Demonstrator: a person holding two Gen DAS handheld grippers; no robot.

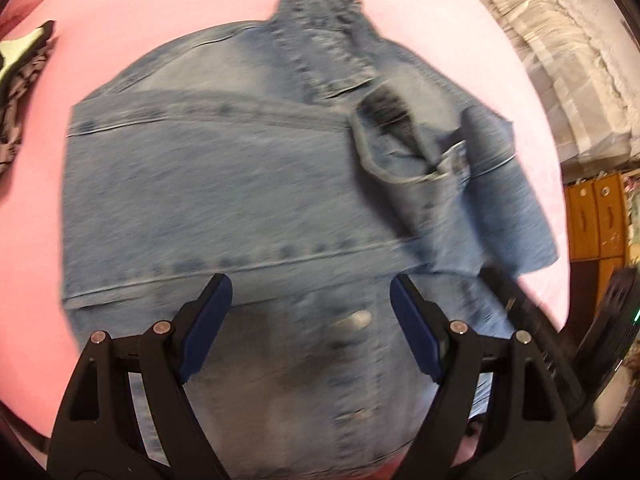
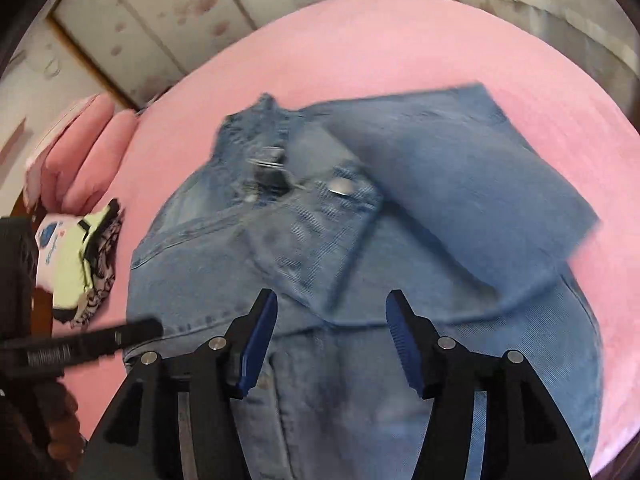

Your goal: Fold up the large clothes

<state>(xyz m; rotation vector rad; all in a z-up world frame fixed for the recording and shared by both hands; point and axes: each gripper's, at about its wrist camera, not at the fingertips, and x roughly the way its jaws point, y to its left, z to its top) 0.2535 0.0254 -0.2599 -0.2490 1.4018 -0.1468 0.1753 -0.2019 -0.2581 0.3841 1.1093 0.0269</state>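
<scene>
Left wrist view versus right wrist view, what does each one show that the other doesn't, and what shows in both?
Only the left wrist view shows the orange wooden cabinet beyond the bed's edge. Only the right wrist view shows the pink pillows, the flower-patterned wardrobe doors and the shiny snap button on a cuff. Both show the denim jacket spread on the pink bedsheet with sleeves folded across it, a folded pile of clothes at the left, and an open claw: left claw, right claw.
</scene>
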